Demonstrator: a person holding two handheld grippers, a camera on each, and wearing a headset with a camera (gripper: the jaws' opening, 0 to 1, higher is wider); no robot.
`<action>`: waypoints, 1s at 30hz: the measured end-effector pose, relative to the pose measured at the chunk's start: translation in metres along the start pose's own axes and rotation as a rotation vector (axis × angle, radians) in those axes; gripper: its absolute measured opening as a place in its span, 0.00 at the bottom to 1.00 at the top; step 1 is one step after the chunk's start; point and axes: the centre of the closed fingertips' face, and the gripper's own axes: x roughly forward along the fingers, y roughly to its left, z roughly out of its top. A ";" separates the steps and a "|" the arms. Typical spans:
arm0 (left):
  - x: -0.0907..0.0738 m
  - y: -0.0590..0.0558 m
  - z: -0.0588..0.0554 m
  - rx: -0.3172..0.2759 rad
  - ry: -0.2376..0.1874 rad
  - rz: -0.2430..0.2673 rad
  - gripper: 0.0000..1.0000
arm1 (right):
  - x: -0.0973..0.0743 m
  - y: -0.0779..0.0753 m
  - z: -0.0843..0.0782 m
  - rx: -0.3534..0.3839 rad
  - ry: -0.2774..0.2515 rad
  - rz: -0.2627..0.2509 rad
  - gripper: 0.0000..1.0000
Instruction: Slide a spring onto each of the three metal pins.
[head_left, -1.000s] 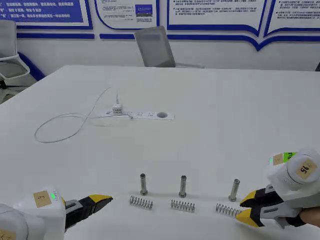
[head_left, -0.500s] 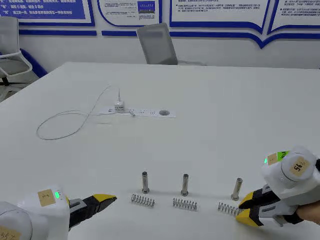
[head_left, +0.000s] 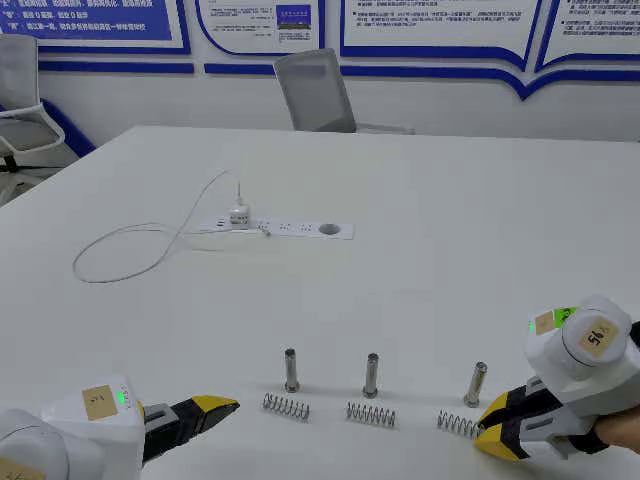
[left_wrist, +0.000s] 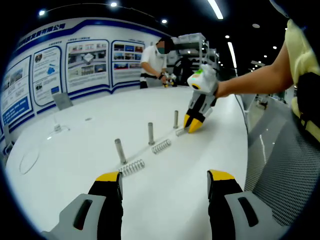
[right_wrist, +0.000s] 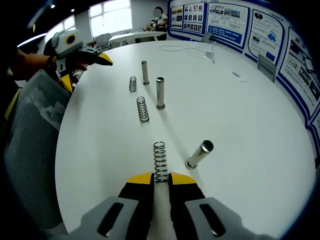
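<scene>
Three metal pins stand upright in a row near the table's front edge: left pin (head_left: 291, 370), middle pin (head_left: 371, 375), right pin (head_left: 475, 384). In front of each lies a spring: left spring (head_left: 285, 406), middle spring (head_left: 371, 414), right spring (head_left: 457, 424). My right gripper (head_left: 488, 433) is shut on the near end of the right spring (right_wrist: 160, 159), which still lies on the table beside the right pin (right_wrist: 199, 155). My left gripper (head_left: 212, 410) hovers open, left of the left spring (left_wrist: 132, 167), holding nothing (left_wrist: 165, 177).
A white power strip (head_left: 285, 228) with a plug and a looping cable (head_left: 125, 245) lies mid-table. A grey chair (head_left: 315, 90) stands behind the table. The table's front edge (left_wrist: 250, 150) runs close to the springs.
The right gripper's jaws, open around the right spring's end a second ago, have shut on it. The left gripper has shifted slightly right toward the left spring.
</scene>
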 end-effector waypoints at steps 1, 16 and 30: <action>0.000 0.000 0.000 0.000 0.000 -0.001 0.70 | 0.000 0.000 0.000 0.001 0.001 0.003 0.12; 0.006 -0.009 0.003 0.017 0.004 -0.035 0.69 | -0.004 0.003 0.002 0.014 0.006 0.001 0.12; 0.020 -0.020 0.017 0.071 0.008 -0.101 0.67 | -0.018 0.024 0.024 -0.049 -0.008 0.027 0.12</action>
